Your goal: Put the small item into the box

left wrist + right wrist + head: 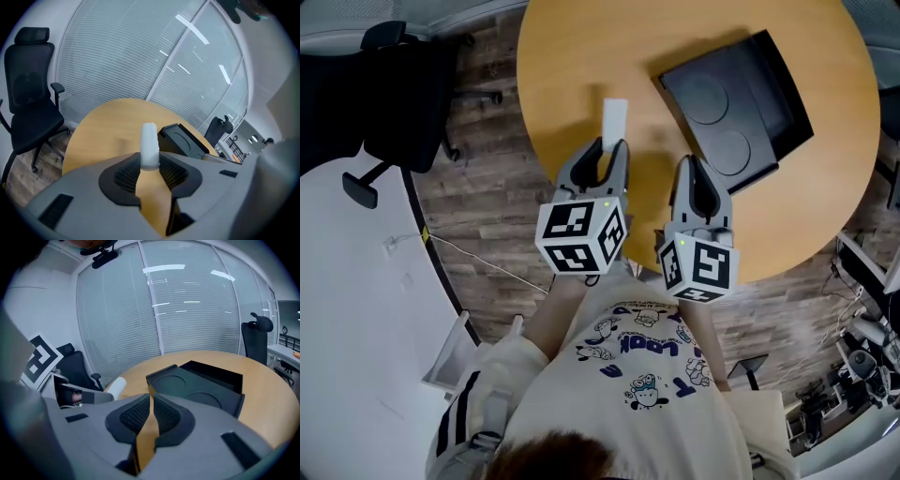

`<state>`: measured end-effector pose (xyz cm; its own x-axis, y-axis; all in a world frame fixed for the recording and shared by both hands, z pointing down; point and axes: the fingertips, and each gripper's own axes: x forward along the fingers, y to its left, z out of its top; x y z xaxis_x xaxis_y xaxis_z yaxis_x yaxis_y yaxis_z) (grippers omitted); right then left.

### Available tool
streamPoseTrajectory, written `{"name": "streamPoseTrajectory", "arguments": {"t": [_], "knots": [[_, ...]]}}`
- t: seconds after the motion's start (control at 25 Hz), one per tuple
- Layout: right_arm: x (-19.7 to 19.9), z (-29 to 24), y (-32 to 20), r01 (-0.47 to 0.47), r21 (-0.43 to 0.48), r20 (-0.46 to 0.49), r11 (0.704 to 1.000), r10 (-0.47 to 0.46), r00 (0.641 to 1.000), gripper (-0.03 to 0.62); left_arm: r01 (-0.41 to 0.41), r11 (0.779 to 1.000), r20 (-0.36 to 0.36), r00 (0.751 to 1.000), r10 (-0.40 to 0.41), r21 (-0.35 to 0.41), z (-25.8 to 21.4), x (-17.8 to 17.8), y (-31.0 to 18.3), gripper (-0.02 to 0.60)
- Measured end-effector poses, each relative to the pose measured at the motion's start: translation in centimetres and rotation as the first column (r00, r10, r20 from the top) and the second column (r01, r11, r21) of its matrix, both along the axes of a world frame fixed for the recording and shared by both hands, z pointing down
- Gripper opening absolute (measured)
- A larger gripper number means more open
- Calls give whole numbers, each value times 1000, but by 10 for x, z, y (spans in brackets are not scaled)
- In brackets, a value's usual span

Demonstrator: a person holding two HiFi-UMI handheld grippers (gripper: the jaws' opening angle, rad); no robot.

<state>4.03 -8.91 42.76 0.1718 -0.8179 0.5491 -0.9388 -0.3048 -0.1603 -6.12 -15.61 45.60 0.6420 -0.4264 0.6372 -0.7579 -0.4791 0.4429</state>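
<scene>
A small white tube-shaped item [614, 120] sticks out forward from my left gripper [607, 152], above the round wooden table [572, 56]. In the left gripper view both pads press on the lower end of the white item [149, 144], so my left gripper [150, 165] is shut on it. The black box [739, 105] lies open on the table to the right, with a panel of two round recesses facing me. My right gripper [695, 169] hovers just before the box [199, 389]. The pads of the right gripper [151, 403] nearly touch, with nothing between them.
A black office chair [405, 92] stands on the wood floor left of the table, and a white desk [356, 309] lies further left. Another dark chair [255, 339] stands beyond the table's far side. Window blinds [140, 51] close the background.
</scene>
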Motion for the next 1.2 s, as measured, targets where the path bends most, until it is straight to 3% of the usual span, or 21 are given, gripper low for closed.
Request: {"name": "streamPoseTrajectory", "arguments": {"t": [0.4,1.2], "knots": [[28,-7,23,-101,22,11,995,101,995,44,-94,995,-4,996,94,37,-16,35,5,130],[120,-13,71,-191,43,31,981,190,981,44,-216,973,4,976,216,83,-41,141,40,130]]}}
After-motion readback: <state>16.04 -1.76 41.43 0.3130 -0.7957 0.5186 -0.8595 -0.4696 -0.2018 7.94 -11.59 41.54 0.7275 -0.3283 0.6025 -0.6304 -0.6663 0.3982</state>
